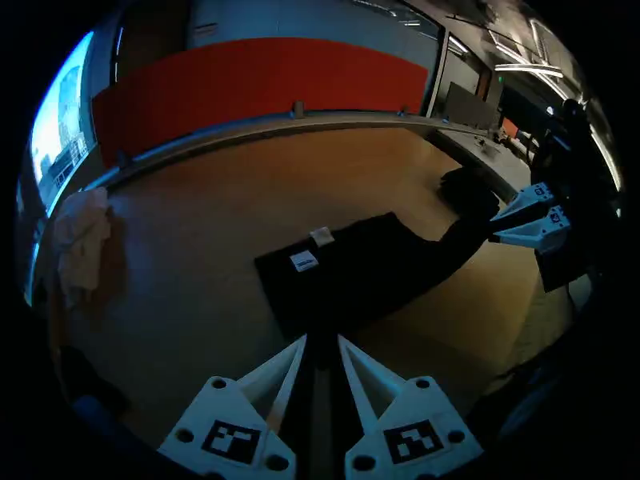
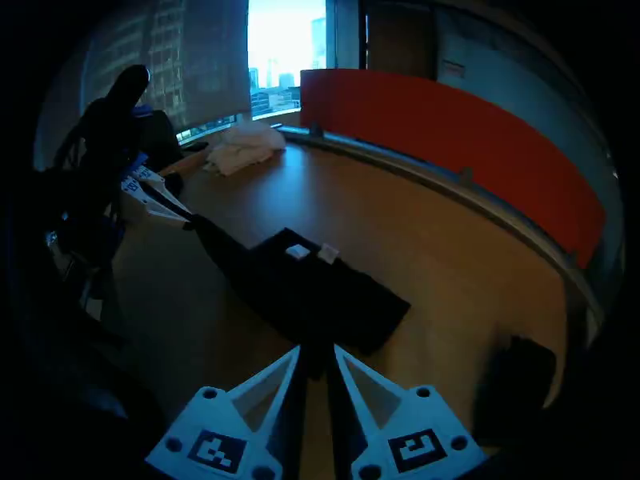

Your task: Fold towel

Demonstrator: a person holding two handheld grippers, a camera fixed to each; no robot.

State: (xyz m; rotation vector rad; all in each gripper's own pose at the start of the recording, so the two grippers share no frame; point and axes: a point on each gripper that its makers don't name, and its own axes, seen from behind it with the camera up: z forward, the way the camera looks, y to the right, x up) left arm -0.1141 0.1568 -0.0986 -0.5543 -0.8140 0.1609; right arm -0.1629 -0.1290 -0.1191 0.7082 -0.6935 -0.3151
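Left claw [image 1: 322, 344]: mine, pressed together on the near edge of the towel [image 1: 360, 272]. Dark cloth fills the thin slot between my two fingers.
Right claw [image 2: 318, 352]: also mine, pinching the towel the same way, with the fingers all but touching and cloth between them.
Right claw from the left gripper view [image 1: 492, 229]: out at the right, tips closed on a towel corner that is drawn up into a narrow point.
Left claw from the right gripper view [image 2: 189, 221]: far left, tips closed on the opposite corner, with cloth stretched from it down to the flat part.
Towel, position: the middle lies flat on the tabletop [image 1: 200, 224]. The two held ends rise off the wood, one towards each claw.
Towel, look: very dark, nearly black, and creased where it runs up to the right claw.
Tags [image 1: 304, 261]: two small pale patches side by side on the flat part of the towel, near its far edge.
Tabletop: warm brown wood, broad, with a raised rail along the far side.
White cloth heap [image 1: 80, 240]: crumpled and pale, on the tabletop at far left in the left gripper view, well apart from the towel.
Dark bundle [image 1: 468, 188]: on the tabletop beyond the right claw. The light is dim, so it may be more cloth, but I cannot tell.
Red partition [image 1: 256, 88]: a long panel standing behind the far rail.
Window [image 2: 284, 56]: bright daylight, beyond the white cloth heap.
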